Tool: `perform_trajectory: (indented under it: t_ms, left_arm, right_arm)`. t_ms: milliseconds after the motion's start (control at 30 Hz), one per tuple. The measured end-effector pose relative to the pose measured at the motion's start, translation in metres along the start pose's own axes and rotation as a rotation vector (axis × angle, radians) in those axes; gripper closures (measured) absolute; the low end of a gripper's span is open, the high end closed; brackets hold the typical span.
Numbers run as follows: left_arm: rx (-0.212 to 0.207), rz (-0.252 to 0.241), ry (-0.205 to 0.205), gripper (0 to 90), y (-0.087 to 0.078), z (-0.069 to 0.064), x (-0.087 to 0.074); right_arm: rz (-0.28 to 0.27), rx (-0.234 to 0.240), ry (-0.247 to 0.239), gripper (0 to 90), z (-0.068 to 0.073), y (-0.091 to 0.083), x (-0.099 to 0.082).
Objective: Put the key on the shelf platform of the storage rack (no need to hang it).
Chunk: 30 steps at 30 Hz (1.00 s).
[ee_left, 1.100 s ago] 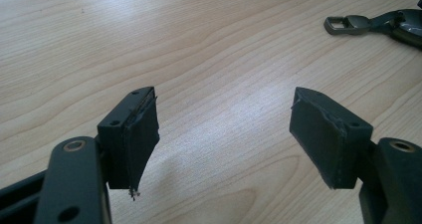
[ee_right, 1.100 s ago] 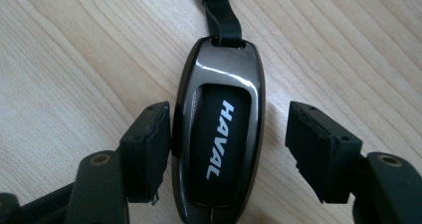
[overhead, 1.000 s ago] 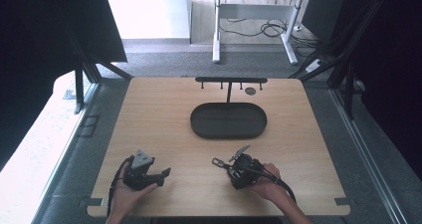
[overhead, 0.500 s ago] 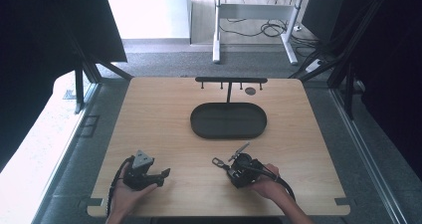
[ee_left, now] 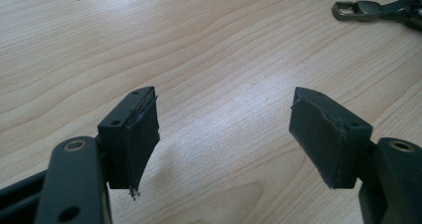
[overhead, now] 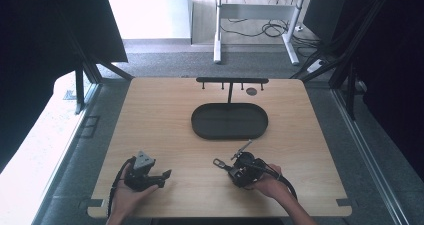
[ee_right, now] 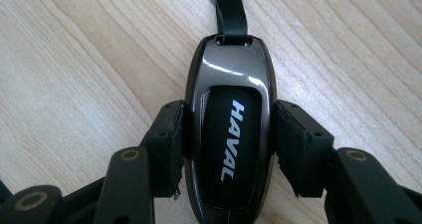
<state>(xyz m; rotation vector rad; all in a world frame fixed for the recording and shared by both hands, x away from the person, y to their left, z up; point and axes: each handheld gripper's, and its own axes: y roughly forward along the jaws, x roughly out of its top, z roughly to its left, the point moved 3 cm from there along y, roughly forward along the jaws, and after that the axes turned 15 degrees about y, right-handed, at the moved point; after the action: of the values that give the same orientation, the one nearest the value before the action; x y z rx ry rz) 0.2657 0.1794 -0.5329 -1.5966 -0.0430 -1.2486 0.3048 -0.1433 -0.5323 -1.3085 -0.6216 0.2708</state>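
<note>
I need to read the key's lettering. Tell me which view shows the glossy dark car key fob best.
The right gripper view: the glossy dark car key fob sits clamped between that gripper's jaws, white HAVAL lettering legible. The high view shows a small dark shape, the left gripper view its metal clasp.

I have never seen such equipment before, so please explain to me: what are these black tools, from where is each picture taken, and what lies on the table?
No robot is here: a person holds a two-jaw hand tool in each hand. The high view looks down on the wooden table from above. There lie an empty dark oval tray and, behind it, a low black rack with pegs. The other pictures come from cameras riding on the grippers. The left gripper is open over bare wood. The right gripper is shut on a Haval car key fob, whose strap ends in a metal clasp.
</note>
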Motion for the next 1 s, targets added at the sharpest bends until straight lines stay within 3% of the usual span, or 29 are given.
perform_trajectory:
  t_ms: [633,1000]
  left_arm:
    - [-0.009,0.007,0.015,27.7,0.003,-0.003,0.0]
    - [-0.008,0.008,0.013,27.7,0.003,-0.002,0.0]
  right_arm:
    - [-0.058,0.1,0.049,49.4,-0.013,-0.026,0.001]
    - [-0.101,0.098,0.055,49.5,-0.019,-0.043,0.004]
